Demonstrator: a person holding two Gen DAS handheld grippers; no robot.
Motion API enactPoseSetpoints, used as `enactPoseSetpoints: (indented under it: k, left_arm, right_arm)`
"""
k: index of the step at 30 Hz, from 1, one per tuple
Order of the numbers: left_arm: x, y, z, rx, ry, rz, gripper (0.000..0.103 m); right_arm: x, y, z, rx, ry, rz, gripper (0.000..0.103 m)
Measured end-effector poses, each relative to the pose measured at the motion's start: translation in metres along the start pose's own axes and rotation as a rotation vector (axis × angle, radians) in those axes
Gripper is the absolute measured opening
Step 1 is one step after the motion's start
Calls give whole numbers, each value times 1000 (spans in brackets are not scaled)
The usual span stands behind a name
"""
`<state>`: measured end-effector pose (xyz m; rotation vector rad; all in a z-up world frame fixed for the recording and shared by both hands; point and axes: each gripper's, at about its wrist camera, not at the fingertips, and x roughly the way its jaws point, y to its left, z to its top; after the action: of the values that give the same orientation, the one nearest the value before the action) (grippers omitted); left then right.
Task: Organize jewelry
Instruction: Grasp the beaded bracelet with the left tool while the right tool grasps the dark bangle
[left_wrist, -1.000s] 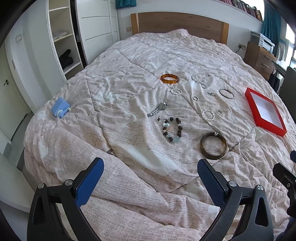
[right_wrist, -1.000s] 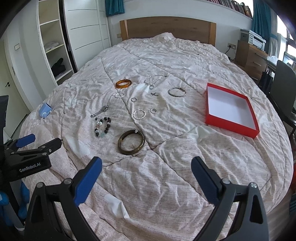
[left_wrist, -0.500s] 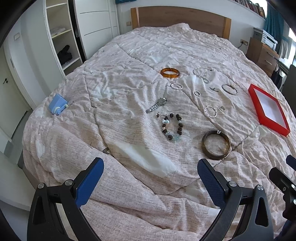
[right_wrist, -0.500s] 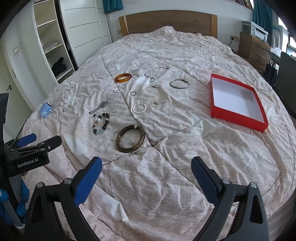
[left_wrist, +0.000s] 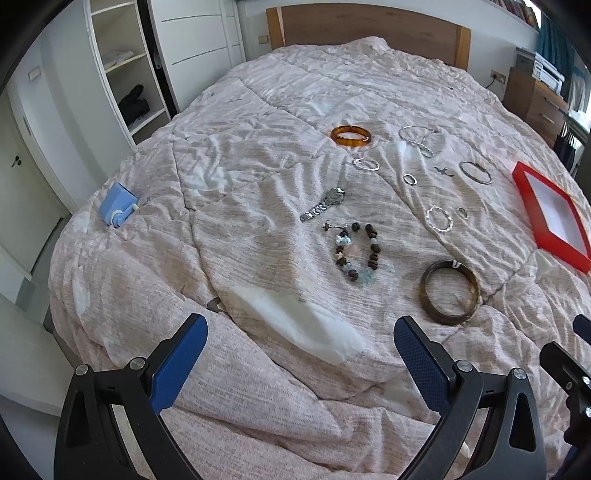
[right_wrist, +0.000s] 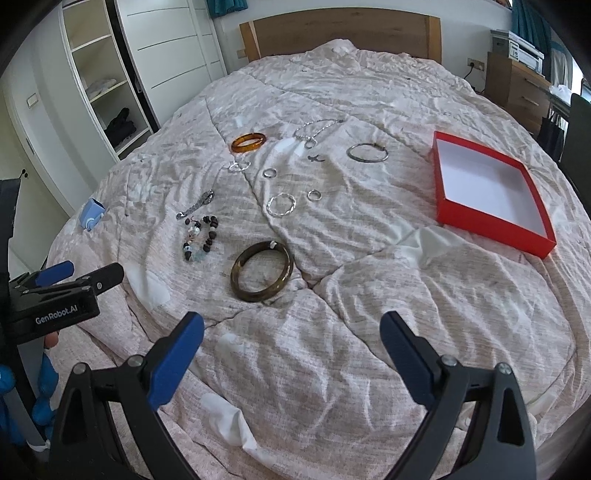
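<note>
Jewelry lies spread on the pink bed quilt. A dark brown bangle (right_wrist: 262, 271) (left_wrist: 450, 291) is nearest. A beaded bracelet (right_wrist: 201, 238) (left_wrist: 356, 251), a metal watch (left_wrist: 323, 208), an amber bangle (right_wrist: 248, 142) (left_wrist: 350, 136), a silver bangle (right_wrist: 367, 152), a chain (right_wrist: 314, 129) and several silver rings lie beyond. An empty red box (right_wrist: 487, 192) (left_wrist: 554, 214) sits at the right. My left gripper (left_wrist: 299, 354) and right gripper (right_wrist: 291, 350) are open, empty, above the bed's near edge.
A light blue small device (left_wrist: 118, 208) lies at the bed's left side. An open white wardrobe (left_wrist: 125, 74) stands to the left, a wooden headboard (right_wrist: 343, 33) at the back, and a wooden dresser (right_wrist: 517, 85) and a dark chair to the right.
Both grippers have moved forward and lower toward the bed, so the jewelry and red box look closer. Both stay open and empty.
</note>
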<state>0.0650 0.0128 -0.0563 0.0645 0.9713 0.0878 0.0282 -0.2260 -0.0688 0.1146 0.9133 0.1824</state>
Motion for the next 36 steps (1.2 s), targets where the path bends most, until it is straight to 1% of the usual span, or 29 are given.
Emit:
enactPoseSetpoints:
  k: [4, 6, 8, 13, 15, 16, 17, 18, 20, 21, 23, 26, 33, 36]
  left_arm:
    - [8, -1, 3, 1, 15, 3, 100]
    - [13, 0, 5, -5, 27, -11, 98]
    - [17, 2, 7, -16, 46, -30, 97]
    - [32, 8, 14, -58, 89, -111, 95]
    - [40, 7, 19, -63, 105, -135, 89]
    - [43, 4, 20, -62, 112, -143, 87]
    - [46, 3, 22, -61, 118, -152, 84]
    - [51, 0, 25, -59, 127, -167, 82]
    - [57, -5, 29, -54, 136, -182, 82]
    - [61, -8, 31, -50, 140, -186, 82]
    - [69, -12, 35, -45, 148, -194, 82]
    - [83, -17, 41, -38, 160, -186, 82]
    - [116, -22, 52, -38, 201, -171, 82]
    - [129, -28, 51, -26, 223, -158, 82]
  right_arm:
    - [7, -1, 3, -4, 13, 13, 96]
    - [11, 0, 6, -12, 18, 21, 96]
    - [14, -1, 9, -14, 22, 33, 96]
    - [25, -4, 15, -21, 35, 53, 94]
    - [31, -5, 18, -19, 44, 67, 91]
    - [34, -6, 20, -20, 48, 73, 88]
    - [37, -6, 21, -21, 53, 80, 81]
    - [42, -7, 24, -22, 62, 91, 76]
    - [52, -7, 27, -24, 79, 105, 60]
    - [57, -8, 29, -22, 89, 114, 56]
    - [66, -9, 31, -15, 104, 133, 43]
    - [83, -11, 36, -3, 131, 162, 39]
    - [123, -15, 39, 16, 212, 185, 38]
    - [135, -18, 39, 29, 226, 201, 38]
